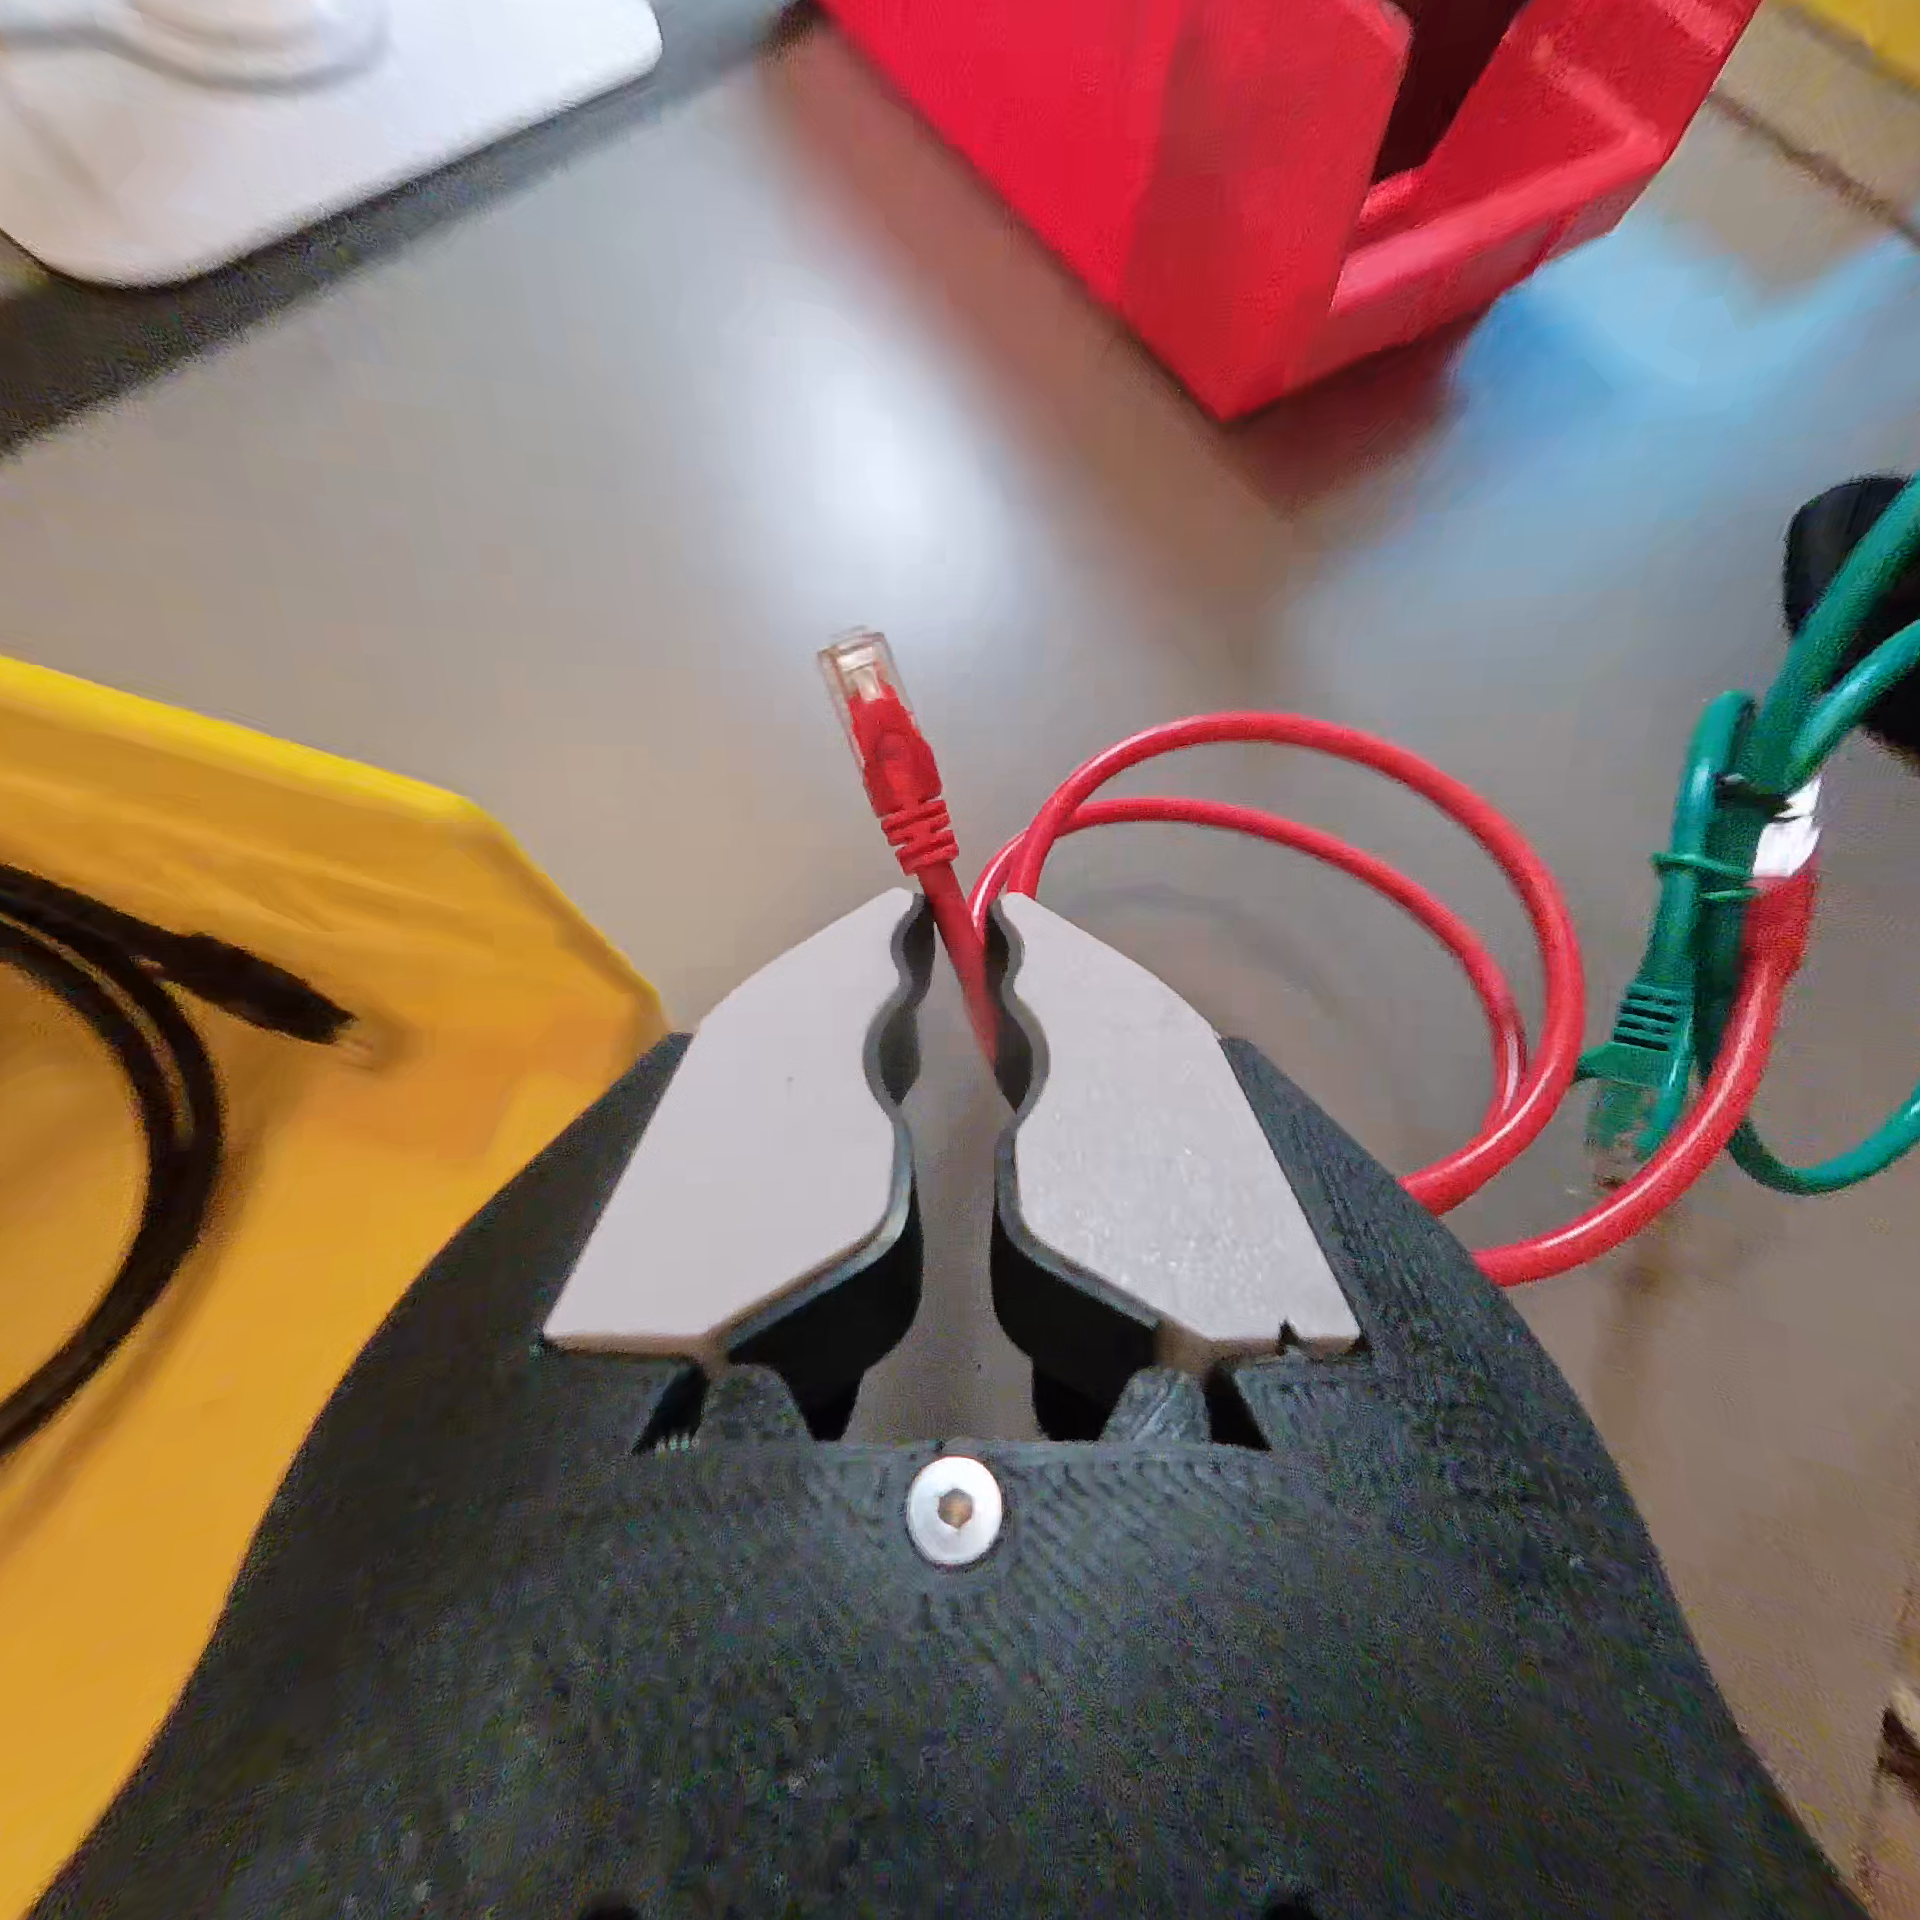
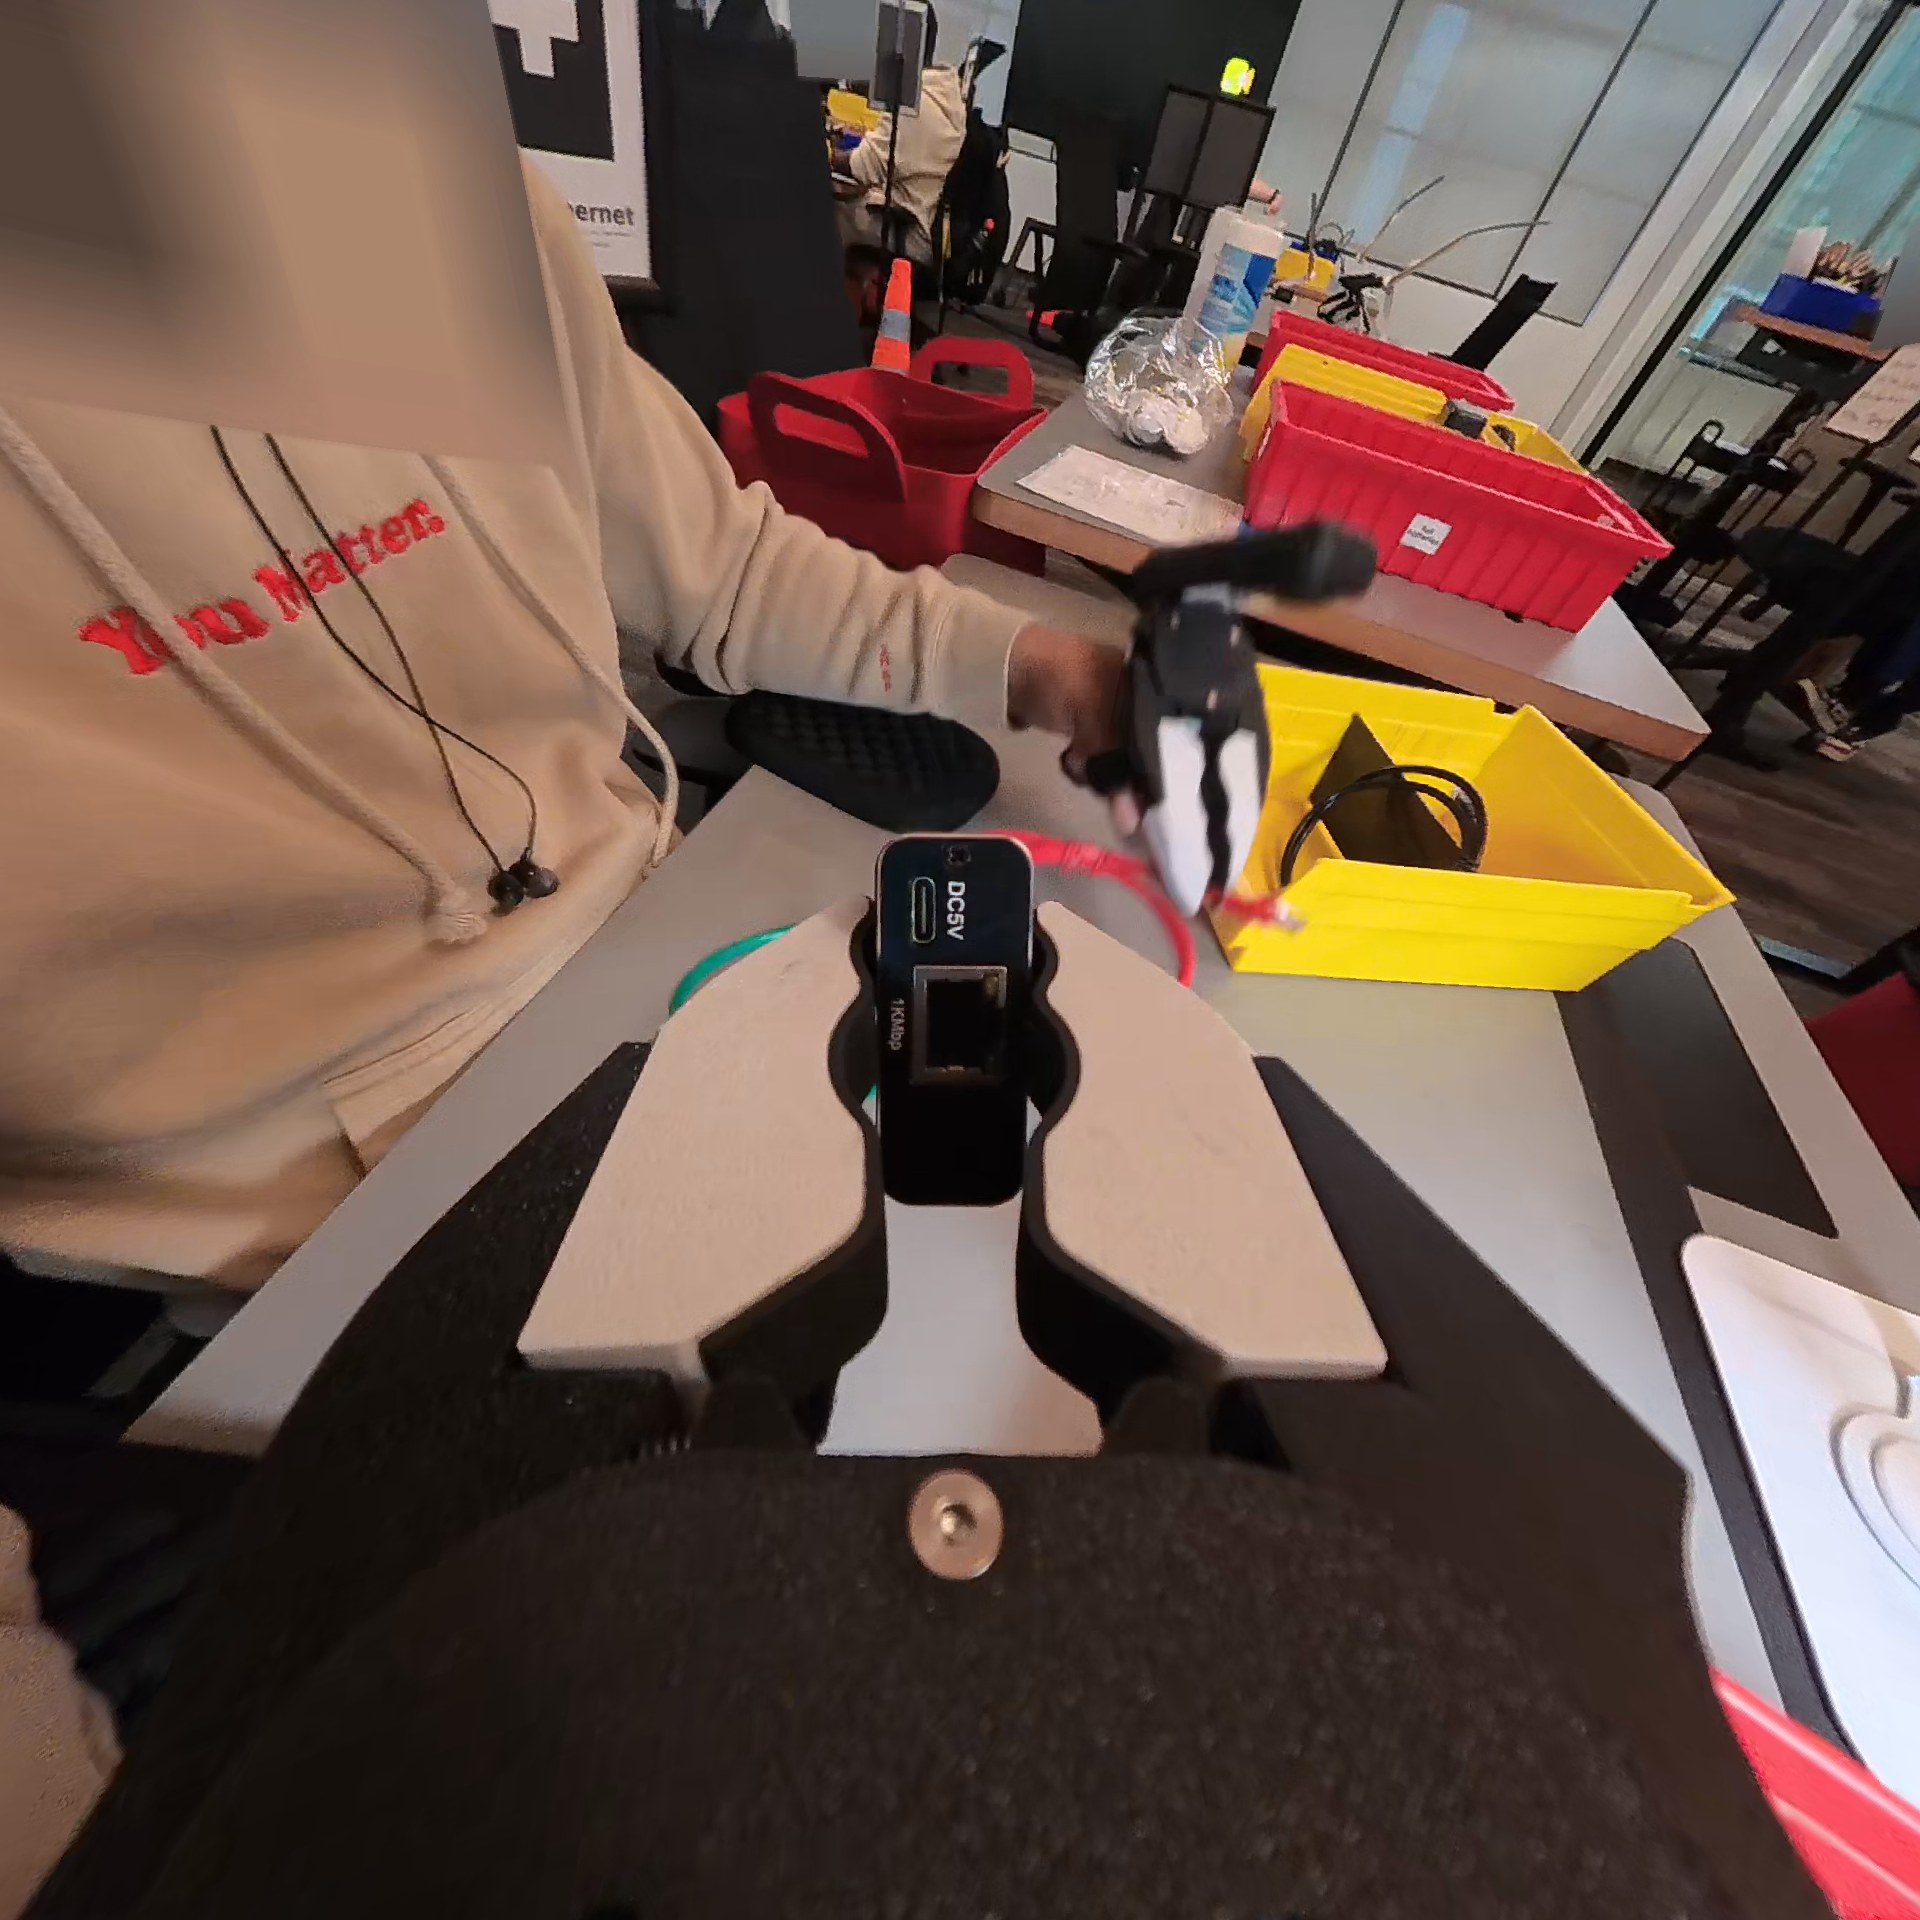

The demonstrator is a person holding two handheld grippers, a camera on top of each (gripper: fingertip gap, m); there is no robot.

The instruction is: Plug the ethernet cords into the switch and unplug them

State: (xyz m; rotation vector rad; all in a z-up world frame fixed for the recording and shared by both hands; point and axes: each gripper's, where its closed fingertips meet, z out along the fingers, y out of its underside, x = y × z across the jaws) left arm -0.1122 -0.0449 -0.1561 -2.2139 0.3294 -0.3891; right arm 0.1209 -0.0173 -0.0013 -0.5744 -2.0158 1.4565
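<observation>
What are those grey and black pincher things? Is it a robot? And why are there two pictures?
No robot here: a person holds a claw in each hand, and each claw carries a camera looking along its fingers. One picture comes from the left claw, which pinches a red cord just behind its clear plug. The other comes from the right claw, which grips a small black switch with an empty socket. On the grey table lie a bundled green cord, a yellow bin holding a black cable, and a red bin.

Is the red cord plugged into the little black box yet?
No, out. The red cord sticks up from the left gripper, plug bare. The black box in the right gripper shows an empty socket.
</observation>
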